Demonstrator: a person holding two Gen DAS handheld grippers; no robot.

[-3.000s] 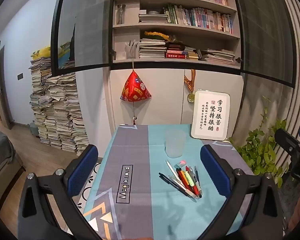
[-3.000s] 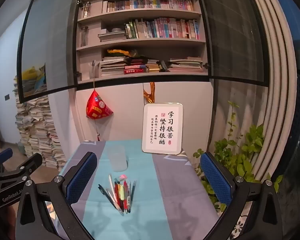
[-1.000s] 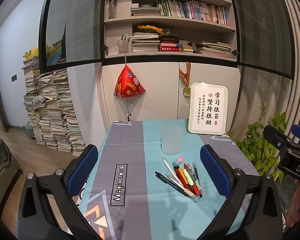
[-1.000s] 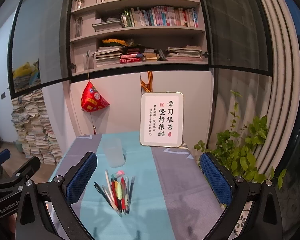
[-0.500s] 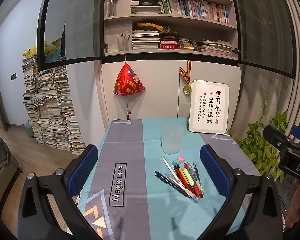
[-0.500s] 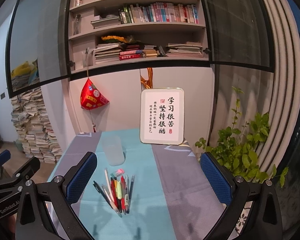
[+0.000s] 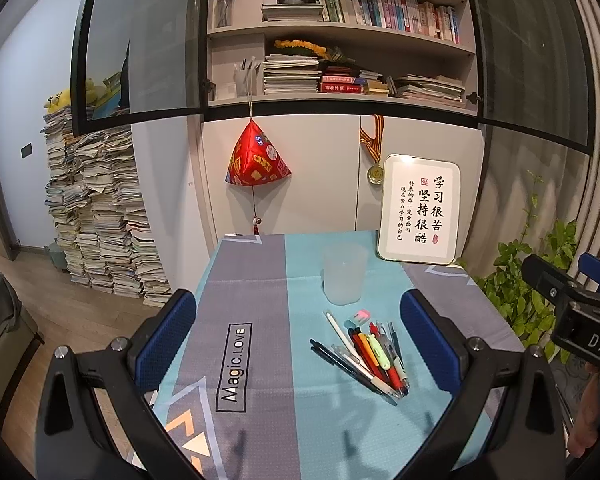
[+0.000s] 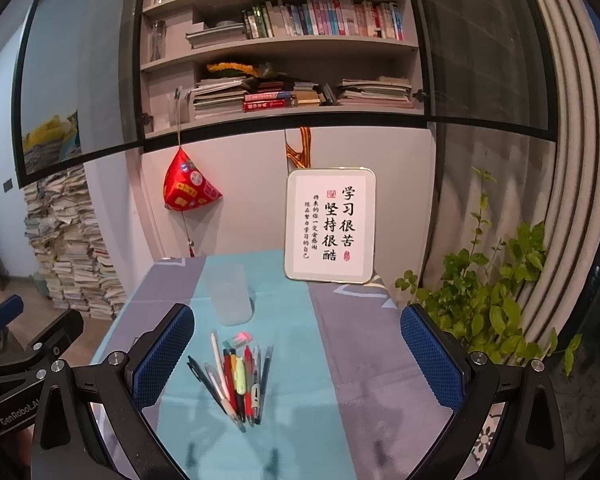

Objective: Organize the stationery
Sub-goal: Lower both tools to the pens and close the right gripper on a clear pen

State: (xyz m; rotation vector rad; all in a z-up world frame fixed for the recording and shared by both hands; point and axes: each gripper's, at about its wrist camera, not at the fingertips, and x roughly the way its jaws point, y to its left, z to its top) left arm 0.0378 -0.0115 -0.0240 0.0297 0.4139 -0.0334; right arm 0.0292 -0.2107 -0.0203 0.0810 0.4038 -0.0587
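Note:
Several pens and markers [image 7: 366,354] lie fanned in a loose pile on the teal strip of the tablecloth, with a small pink and green eraser [image 7: 358,317] at their far end. A frosted plastic cup [image 7: 343,274] stands upright just behind them. The pile [image 8: 238,378], eraser [image 8: 238,339] and cup [image 8: 229,294] also show in the right wrist view. My left gripper [image 7: 298,338] is open and empty, held above the table's near edge. My right gripper [image 8: 298,350] is open and empty, held above the near edge, right of the pens.
A framed calligraphy sign [image 7: 420,214] leans on the cabinet at the table's back right. A red ornament [image 7: 256,160] hangs over the back edge. A leafy plant [image 8: 496,304] stands right of the table. Stacks of books [image 7: 96,216] stand on the floor at left.
Both grippers have shifted slightly, so the table and shelves sit a little differently in view. The pens, eraser and cup have not moved. Both grippers stay open.

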